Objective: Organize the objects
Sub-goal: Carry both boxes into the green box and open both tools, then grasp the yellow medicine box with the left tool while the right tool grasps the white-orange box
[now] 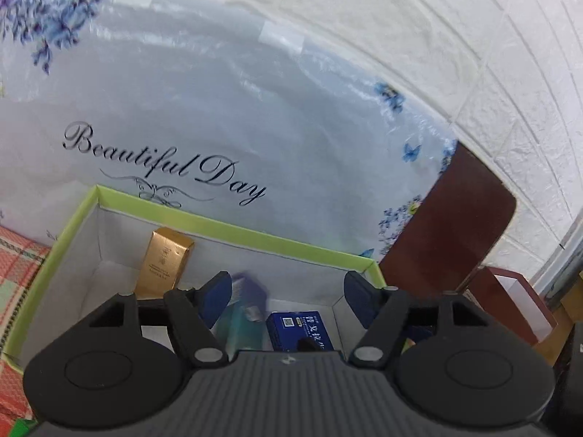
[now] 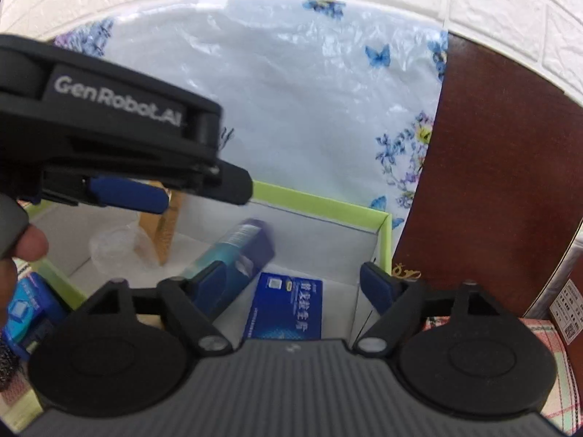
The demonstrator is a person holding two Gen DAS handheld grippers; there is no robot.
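Observation:
A white box with a green rim (image 1: 233, 227) (image 2: 320, 202) lies open below both grippers. Inside it, a gold carton (image 1: 164, 262) (image 2: 167, 229) leans at the back left. A flat blue carton (image 1: 298, 327) (image 2: 284, 306) lies on the floor of the box. A teal and purple carton (image 1: 247, 302) (image 2: 237, 251) lies tilted beside it, blurred in the left wrist view. My left gripper (image 1: 288, 287) hangs open over the box, its pads apart from that carton. One blue pad (image 2: 127, 191) of it shows in the right wrist view. My right gripper (image 2: 293, 273) is open and holds nothing.
A floral plastic sheet (image 1: 218, 109) reading "Beautiful Day" stands behind the box, with a dark red-brown board (image 2: 503, 167) to its right against a white brick wall (image 1: 473, 36). Checked cloth (image 1: 18, 255) lies under the box. A blue packet (image 2: 29, 306) sits outside its left side, near a person's hand (image 2: 29, 244).

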